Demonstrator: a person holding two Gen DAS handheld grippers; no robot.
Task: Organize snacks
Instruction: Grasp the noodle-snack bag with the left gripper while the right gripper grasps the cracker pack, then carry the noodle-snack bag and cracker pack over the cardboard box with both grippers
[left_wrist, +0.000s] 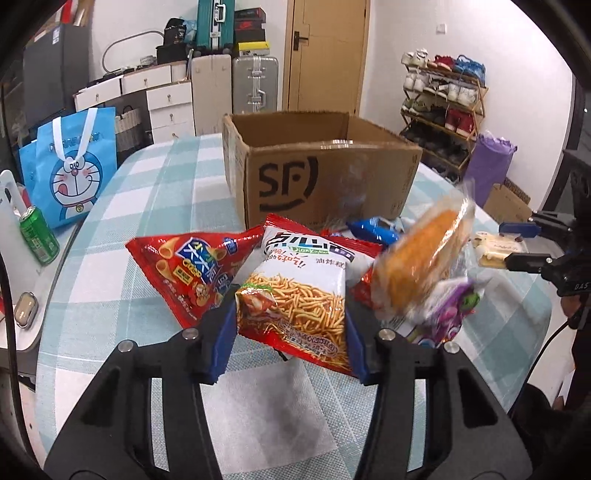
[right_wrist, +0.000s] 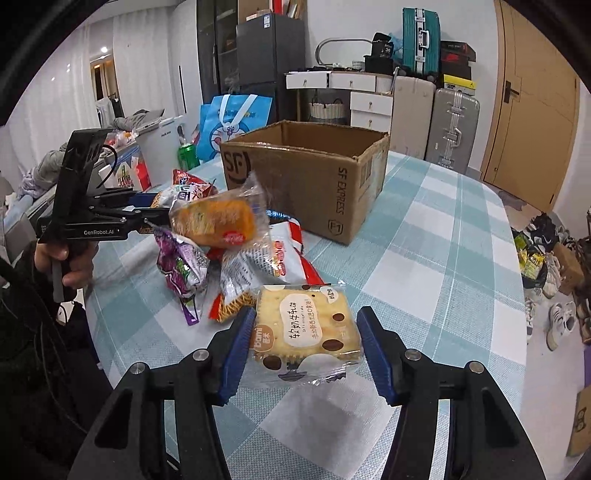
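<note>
The left gripper (left_wrist: 291, 325) pinched the noodle bag (left_wrist: 303, 295); the box (left_wrist: 317, 173) lay straight ahead. The right gripper (right_wrist: 306, 347) seemingly clasped the cracker pack (right_wrist: 306, 325), box ahead-left.

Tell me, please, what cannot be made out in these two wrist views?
- Cardboard box floor: both views, hidden by its own walls.
- Bread packet print: left wrist view, motion blur.
- Blue packet: left wrist view, mostly behind the noodle snack bag.
- Biscuit packet fine print: right wrist view, too small.
</note>
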